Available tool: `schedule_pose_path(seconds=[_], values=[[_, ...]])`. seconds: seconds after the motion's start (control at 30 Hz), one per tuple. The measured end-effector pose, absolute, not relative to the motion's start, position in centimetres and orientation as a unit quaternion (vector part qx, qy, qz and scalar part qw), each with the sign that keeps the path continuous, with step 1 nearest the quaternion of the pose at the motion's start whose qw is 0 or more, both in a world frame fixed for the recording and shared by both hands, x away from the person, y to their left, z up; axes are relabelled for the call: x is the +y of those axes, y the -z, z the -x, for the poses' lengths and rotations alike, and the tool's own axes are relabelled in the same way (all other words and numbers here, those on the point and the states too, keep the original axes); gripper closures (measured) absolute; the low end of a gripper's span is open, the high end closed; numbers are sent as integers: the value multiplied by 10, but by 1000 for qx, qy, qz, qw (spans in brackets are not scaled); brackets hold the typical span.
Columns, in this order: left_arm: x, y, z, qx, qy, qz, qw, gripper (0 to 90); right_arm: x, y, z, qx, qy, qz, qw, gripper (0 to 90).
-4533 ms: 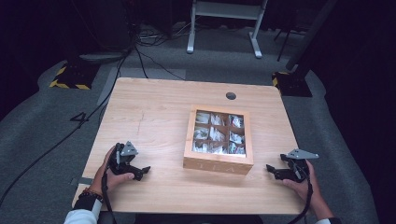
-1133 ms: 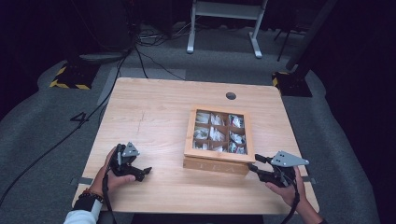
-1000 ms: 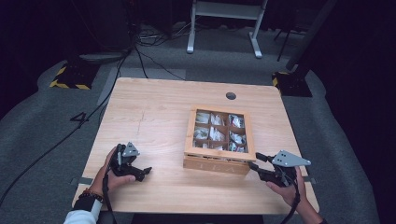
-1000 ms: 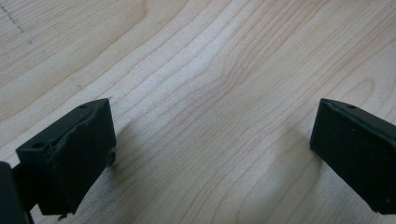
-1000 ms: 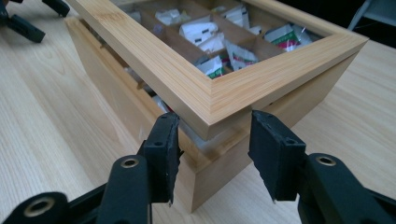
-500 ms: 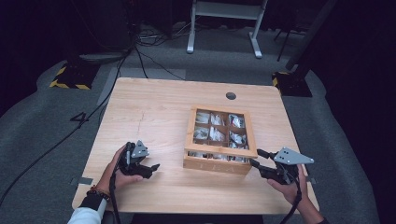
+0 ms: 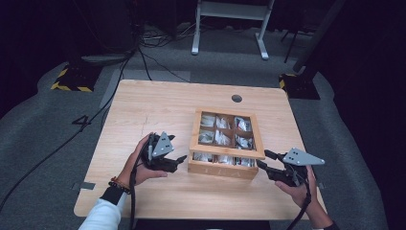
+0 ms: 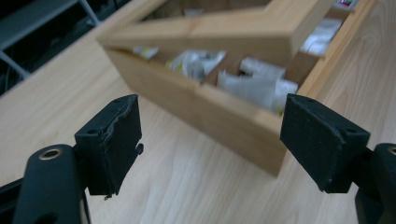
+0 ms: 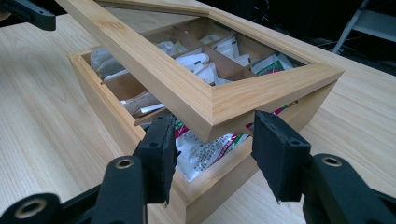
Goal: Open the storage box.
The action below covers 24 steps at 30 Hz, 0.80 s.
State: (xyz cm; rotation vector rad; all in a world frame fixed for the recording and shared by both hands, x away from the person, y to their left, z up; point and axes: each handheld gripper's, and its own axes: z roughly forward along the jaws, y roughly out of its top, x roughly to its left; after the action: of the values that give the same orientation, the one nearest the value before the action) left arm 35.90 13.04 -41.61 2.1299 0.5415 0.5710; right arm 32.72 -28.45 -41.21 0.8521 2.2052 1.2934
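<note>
Moved: left hand-held gripper, jaws just narrowing, spread on nothing, now beside wooden box at centre frame; lid raised. Right hand-held gripper: spread at lid corner.

A pale wooden desk with a round cable hole stands on grey carpet; behind it, a white metal frame, black cables and a yellow-and-black striped base sit in shadow
</note>
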Motion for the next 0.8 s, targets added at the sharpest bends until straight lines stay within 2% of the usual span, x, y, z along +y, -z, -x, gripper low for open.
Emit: schedule_pose_path(seconds=[0.37, 0.63, 0.73, 0.8], values=[[103, 401, -359, 174, -239, -844, 448, 236, -285, 405, -330, 792, -476, -313, 221, 494], [105, 400, -362, 164, -241, -837, 463, 323, -285, 402, -332, 788, -481, -314, 222, 486], [105, 398, -364, 163, -242, -835, 467, 385, -286, 400, -334, 783, -488, -317, 219, 481], [105, 397, -366, 164, -240, -833, 470, 386, -286, 398, -334, 781, -491, -319, 219, 483]])
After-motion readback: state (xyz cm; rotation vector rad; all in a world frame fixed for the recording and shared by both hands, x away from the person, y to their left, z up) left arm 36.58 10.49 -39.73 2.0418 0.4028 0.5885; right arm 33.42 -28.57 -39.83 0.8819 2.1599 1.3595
